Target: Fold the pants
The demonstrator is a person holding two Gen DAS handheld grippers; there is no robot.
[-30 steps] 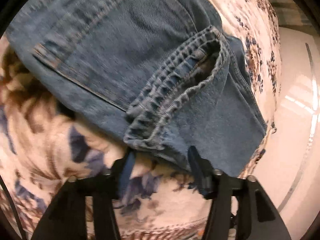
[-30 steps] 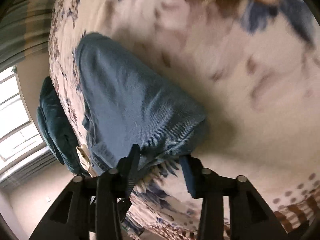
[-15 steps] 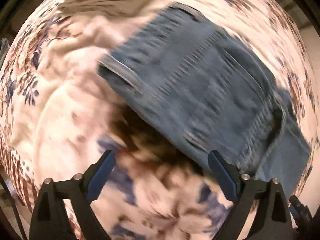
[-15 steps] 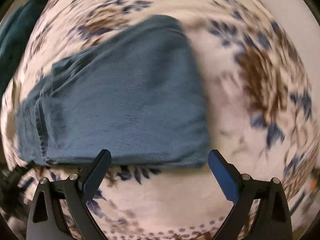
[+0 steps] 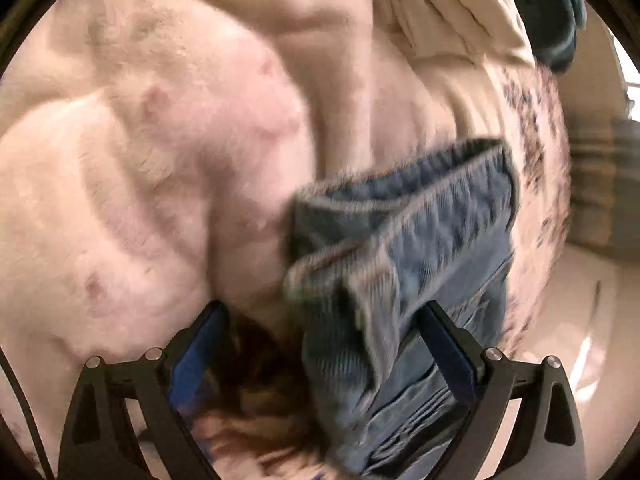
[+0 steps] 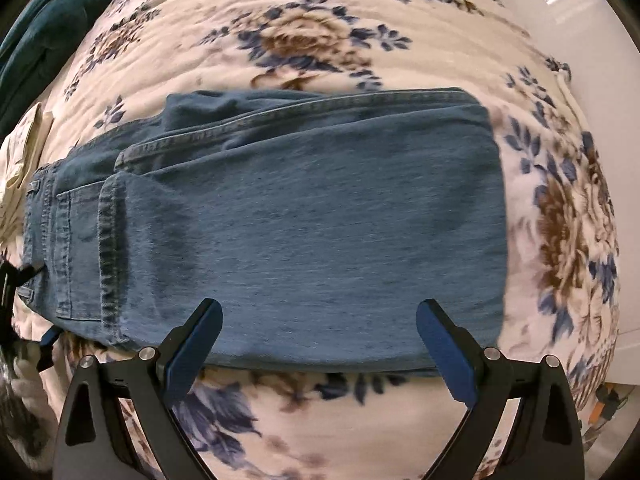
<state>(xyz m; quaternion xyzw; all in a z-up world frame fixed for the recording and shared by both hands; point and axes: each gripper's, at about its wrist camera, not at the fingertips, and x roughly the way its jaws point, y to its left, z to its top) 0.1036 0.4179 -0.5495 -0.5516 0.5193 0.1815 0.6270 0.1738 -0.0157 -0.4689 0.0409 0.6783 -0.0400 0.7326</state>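
Left wrist view: left gripper has its fingers spread wide and nothing pinched; the jaws opened within the last second from the narrower set they had a second ago and have held that width since. One end of the pants fills the 3 to 5 o'clock part of the frame, stitched bands stacked, its lower edge lying between the blue pads without either pressing on it. A second ago the denim filled the upper half with the leg cuff at centre; half a second ago it ran across 1 to 4 o'clock; now it sits low and right, blurred. The pale fleecy blanket takes up 9 to 12 o'clock, where floral print showed before. A cream cloth lies at 1 o'clock. Right wrist view: right gripper likewise stands with fingers splayed and empty; its jaws also opened from a narrower set within the last second. The pants lie folded into a flat rectangle across the frame centre on the floral blanket, fold edge at 3 o'clock, waistband and pocket at 9 o'clock, cuff hems laid over them. A second ago the bundle stood slanted at 9 o'clock; half a second ago it was already spread but blurred. Dark teal fabric at 10 o'clock. The near denim edge runs between the two fingertips.
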